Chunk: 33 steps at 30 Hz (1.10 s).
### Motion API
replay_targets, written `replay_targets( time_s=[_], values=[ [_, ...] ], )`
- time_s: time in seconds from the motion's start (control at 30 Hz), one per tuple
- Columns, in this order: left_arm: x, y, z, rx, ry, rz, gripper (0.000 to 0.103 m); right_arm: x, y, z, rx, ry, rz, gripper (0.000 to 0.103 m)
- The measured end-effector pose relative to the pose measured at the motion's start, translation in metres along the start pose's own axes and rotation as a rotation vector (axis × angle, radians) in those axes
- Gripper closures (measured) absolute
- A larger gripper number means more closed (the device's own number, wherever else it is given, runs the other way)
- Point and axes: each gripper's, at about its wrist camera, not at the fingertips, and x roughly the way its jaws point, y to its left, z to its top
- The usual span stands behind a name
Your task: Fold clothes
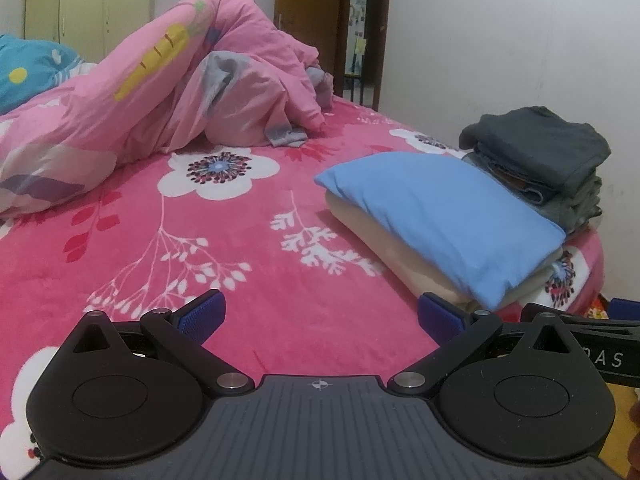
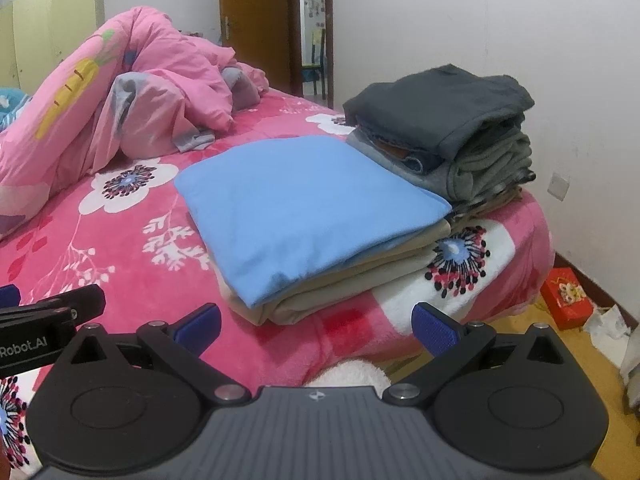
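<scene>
Pink quilt (image 1: 152, 80) heaped at left on the floral bed cover (image 1: 224, 240). Left gripper (image 1: 320, 316): fingers apart, empty, over bare cover. Folded blue garment (image 2: 304, 208) lies atop a folded beige one (image 2: 352, 280); just beside it, dark grey stack (image 2: 448, 120). Right gripper (image 2: 316, 328): fingers apart, empty. Red box (image 2: 566, 298) on floor, contents not visible.

The left gripper (image 1: 320, 316) and right gripper (image 2: 316, 322) look alike: black hinged link arms with silver screws, round black discs either side, a ribbed grey body with a small crosshair mark, and blue textured pads (image 2: 434, 334) on the fingertips.
</scene>
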Motion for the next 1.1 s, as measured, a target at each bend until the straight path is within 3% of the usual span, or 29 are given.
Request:
replay_targets(
  time_s=[1.1],
  values=[
    [0.001,0.0005,-0.0023,-0.004,0.012,-0.003,0.0,0.0029,-0.0035,-0.0033,0.008,0.012,-0.017,0.0]
  ],
)
